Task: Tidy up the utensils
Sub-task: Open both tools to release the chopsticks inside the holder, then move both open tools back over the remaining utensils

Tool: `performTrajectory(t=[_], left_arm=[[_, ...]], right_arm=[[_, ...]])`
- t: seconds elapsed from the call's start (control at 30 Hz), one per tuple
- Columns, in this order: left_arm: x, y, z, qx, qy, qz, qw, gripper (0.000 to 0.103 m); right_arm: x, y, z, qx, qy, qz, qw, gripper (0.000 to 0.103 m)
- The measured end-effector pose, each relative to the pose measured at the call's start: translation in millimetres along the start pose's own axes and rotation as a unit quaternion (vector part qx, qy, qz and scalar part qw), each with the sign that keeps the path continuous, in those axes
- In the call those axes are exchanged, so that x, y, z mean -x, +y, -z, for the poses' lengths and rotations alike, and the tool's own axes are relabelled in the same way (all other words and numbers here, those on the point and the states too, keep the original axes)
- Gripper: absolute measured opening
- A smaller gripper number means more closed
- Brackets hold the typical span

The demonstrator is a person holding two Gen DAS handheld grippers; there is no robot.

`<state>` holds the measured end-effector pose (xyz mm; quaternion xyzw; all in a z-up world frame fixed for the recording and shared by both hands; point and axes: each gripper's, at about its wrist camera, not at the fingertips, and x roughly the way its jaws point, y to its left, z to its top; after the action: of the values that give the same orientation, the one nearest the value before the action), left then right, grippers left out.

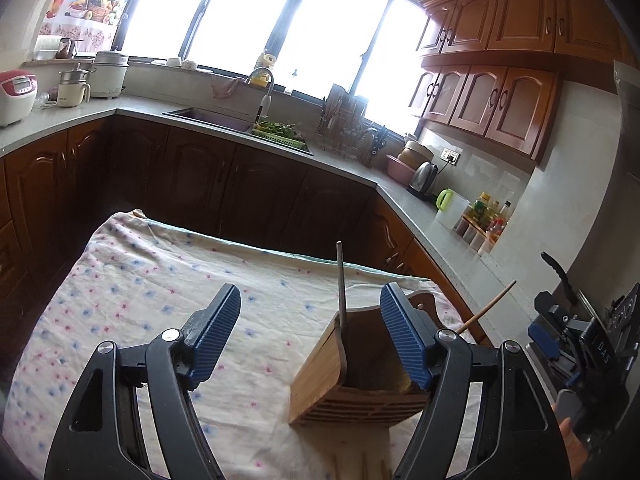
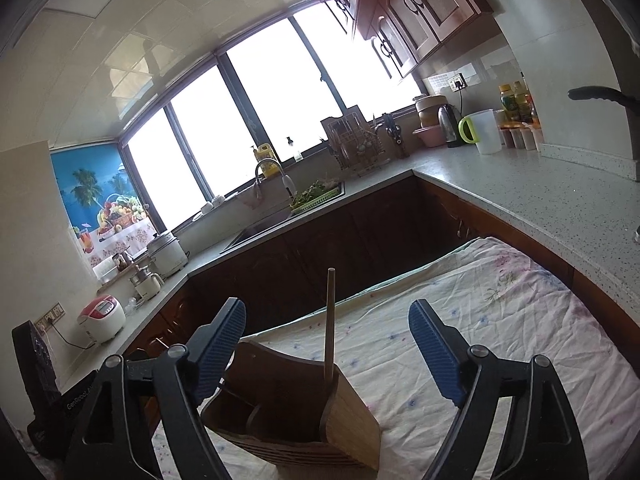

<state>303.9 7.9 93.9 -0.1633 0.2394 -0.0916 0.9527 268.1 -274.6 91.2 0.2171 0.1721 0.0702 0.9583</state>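
A wooden utensil holder (image 1: pixel 352 376) stands on the flowered tablecloth (image 1: pixel 160 280). A thin-handled utensil (image 1: pixel 341 280) stands upright in it, and a wooden stick (image 1: pixel 486 308) leans out behind its right side. My left gripper (image 1: pixel 310 312) is open and empty above the holder, its right finger over the holder's rim. In the right wrist view the holder (image 2: pixel 296 420) sits low between my fingers with a wooden stick (image 2: pixel 330 320) upright in it. My right gripper (image 2: pixel 328 344) is open and empty. It also shows at the left wrist view's right edge (image 1: pixel 576 344).
Wooden sticks (image 1: pixel 360 468) lie on the cloth at the bottom edge. Dark cabinets and a grey counter (image 1: pixel 240 136) wrap around behind, with a sink (image 1: pixel 208 116), dish rack (image 1: pixel 344 124), kettle (image 1: pixel 424 174), rice cookers (image 1: pixel 16 96) and bottles (image 1: pixel 488 216).
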Motion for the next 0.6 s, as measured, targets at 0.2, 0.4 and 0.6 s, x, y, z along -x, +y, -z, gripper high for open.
performTrajectory(t=[0.2, 0.4, 0.6], left_arm=[[33.3, 23.4, 24.4, 0.005, 0.024, -0.023, 0.9994, 0.08], [68.5, 42.8, 54.3, 0.006, 0.042, -0.042, 0.9982, 0.08], [94.8, 58.1, 86.5, 0.013, 0.069, -0.056, 0.996, 0.08]], right_arm=[[30.1, 0.0, 21.7, -0.003, 0.02, -0.009, 1.0, 0.096], [60.3, 10.2, 49.5, 0.023, 0.049, -0.007, 0.998, 0.097], [87.0, 21.2, 77.8, 0.054, 0.08, -0.016, 0.995, 0.097]])
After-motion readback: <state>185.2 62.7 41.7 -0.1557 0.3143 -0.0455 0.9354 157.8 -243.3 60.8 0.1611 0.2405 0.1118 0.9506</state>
